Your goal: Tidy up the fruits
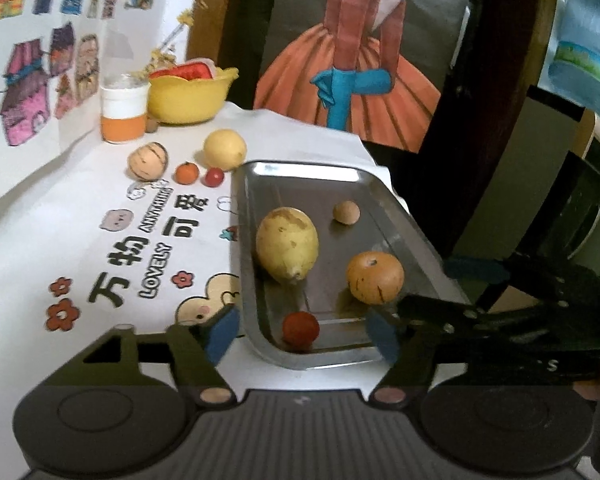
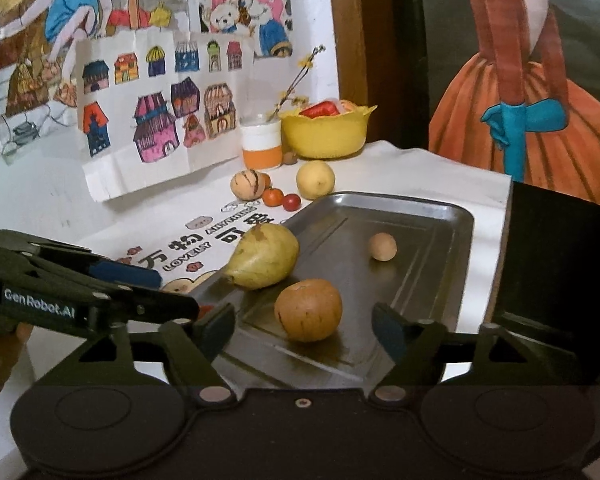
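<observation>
While both tongs, left (image 1: 300,334) and right (image 2: 304,326), hang spread and empty above the tray (image 1: 312,172), four fruits lie inside it; four more (image 1: 184,164) wait on the desk (image 1: 40,248) just beyond its far corner.

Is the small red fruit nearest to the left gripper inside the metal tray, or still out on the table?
Inside. The small red fruit lies on the floor of the metal tray, at its near corner, within the raised rim.
</observation>
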Demonstrator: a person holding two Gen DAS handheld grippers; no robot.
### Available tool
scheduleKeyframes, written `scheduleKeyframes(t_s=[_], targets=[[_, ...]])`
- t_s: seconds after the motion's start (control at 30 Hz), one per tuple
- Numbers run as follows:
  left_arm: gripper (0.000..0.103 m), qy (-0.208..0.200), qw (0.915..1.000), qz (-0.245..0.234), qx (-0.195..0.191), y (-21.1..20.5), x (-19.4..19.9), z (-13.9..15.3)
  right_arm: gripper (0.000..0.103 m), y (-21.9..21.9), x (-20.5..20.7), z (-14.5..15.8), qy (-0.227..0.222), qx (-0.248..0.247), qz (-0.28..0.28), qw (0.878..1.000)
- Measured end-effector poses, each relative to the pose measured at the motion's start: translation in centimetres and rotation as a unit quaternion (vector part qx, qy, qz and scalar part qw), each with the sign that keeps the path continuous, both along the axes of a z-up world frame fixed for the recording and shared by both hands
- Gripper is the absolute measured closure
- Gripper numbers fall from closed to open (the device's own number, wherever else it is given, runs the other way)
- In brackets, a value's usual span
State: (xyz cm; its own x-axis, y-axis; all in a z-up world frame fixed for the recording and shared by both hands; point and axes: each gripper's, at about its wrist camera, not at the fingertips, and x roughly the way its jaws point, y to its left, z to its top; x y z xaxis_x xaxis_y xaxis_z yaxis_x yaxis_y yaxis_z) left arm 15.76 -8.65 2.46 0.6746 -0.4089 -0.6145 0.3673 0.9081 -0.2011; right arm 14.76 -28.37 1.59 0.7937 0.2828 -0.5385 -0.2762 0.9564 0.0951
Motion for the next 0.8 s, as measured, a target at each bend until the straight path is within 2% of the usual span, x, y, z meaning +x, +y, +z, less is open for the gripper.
scheduleKeyframes(t_s=[0.13,0.27,0.5,0.8], targets=[[0.008,-0.010,0.9997,0.021,-0.008,1.2,-1.9,0.8,0.006,0.2,-2.5,1.0,0.002,-0.005,-0.022,1.000],[0.002,-0.013,0.9989,0.044,-0.013,2.7,-4.3,1.3,0.001,0.7,-5.3,2.2,0.010,-0.007,-0.035,0.999],[0.001,-0.017,0.9977,0.064,0.009,4.9,-8.4,2.0,0.001,3.0,-10.1,4.4,0.030,-0.017,-0.033,0.999],[0.001,-0.009,0.9975,0.067,0.020,8.1,-13.4,4.2,0.001,6.8,-15.8,8.1,0.047,-0.017,0.003,0.999]])
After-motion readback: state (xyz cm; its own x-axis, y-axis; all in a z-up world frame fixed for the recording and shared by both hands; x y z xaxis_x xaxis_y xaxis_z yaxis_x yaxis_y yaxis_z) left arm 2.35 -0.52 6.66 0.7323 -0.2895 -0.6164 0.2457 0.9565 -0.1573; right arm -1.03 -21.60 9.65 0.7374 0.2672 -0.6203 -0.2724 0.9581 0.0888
